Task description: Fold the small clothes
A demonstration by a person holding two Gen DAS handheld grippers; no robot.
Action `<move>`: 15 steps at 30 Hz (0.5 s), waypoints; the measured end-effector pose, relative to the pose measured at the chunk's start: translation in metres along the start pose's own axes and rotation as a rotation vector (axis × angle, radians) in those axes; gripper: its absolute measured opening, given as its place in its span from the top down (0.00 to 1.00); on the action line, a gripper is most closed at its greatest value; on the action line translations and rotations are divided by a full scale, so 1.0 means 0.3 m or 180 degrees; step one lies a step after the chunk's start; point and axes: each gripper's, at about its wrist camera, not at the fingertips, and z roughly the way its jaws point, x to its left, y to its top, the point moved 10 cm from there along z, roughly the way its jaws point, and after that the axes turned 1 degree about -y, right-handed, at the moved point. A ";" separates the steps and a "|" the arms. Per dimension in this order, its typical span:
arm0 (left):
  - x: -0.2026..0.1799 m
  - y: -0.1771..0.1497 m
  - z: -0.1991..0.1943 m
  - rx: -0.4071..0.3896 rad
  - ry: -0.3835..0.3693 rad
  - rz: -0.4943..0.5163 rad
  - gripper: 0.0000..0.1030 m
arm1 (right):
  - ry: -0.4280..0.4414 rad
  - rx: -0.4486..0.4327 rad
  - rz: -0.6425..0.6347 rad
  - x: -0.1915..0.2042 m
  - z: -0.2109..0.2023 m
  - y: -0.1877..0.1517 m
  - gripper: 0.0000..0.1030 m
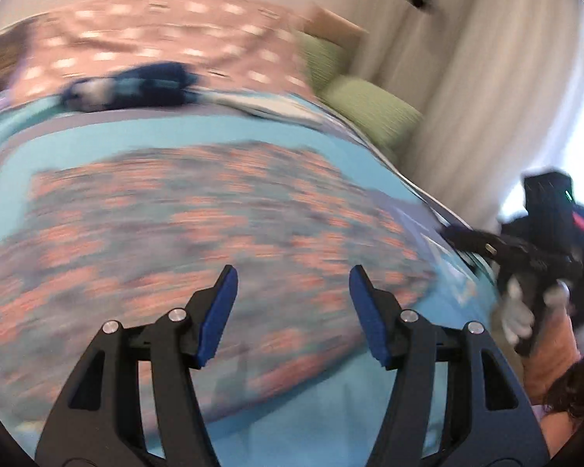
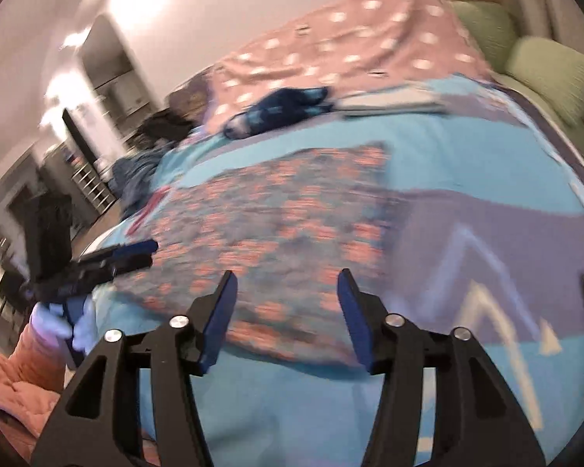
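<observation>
Both your left gripper and right gripper have wide, empty fingers; pinch the flowered cloth's 6 o'clock edge evenly.

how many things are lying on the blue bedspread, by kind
patterned garment with orange print, spread flat: 1
dark blue bundled garment: 1
flat pale folded item, too blurred to name: 1
total: 3
</observation>
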 end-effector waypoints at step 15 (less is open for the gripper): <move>0.486 -0.239 -0.372 -0.0282 0.0274 -0.0622 0.61 | 0.0352 0.0851 -0.1410 0.716 0.442 -0.173 0.41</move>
